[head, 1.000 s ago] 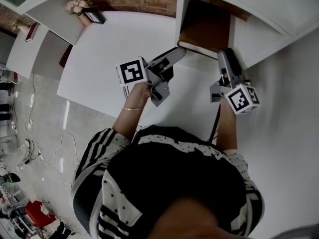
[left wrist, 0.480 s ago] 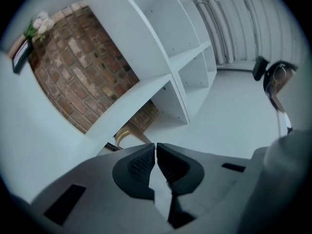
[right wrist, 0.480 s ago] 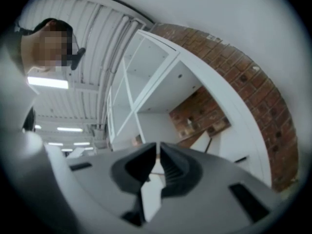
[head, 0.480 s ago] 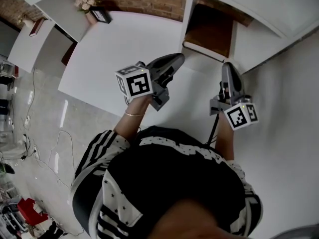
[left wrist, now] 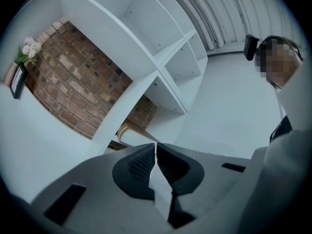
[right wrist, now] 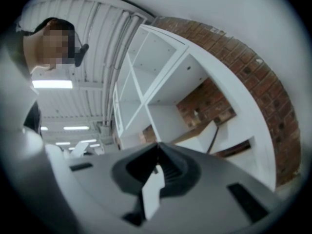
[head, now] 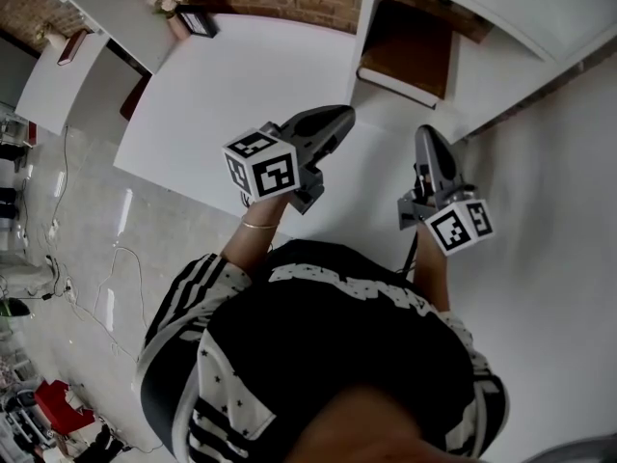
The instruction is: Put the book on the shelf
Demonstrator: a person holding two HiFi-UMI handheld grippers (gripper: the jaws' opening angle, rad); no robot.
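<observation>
Lying flat in the bottom cubby of the shelf (head: 364, 22), the book (head: 410, 51) sits where the task wants it, front edge close to the opening, so a stray nudge from either tool could drag it out onto the worktop (head: 241, 75). Left gripper (head: 344, 114) and right gripper (head: 425, 133) hover over the worktop just short of the cubby, tips aimed at it. Both sets of jaws are pressed together on nothing.
</observation>
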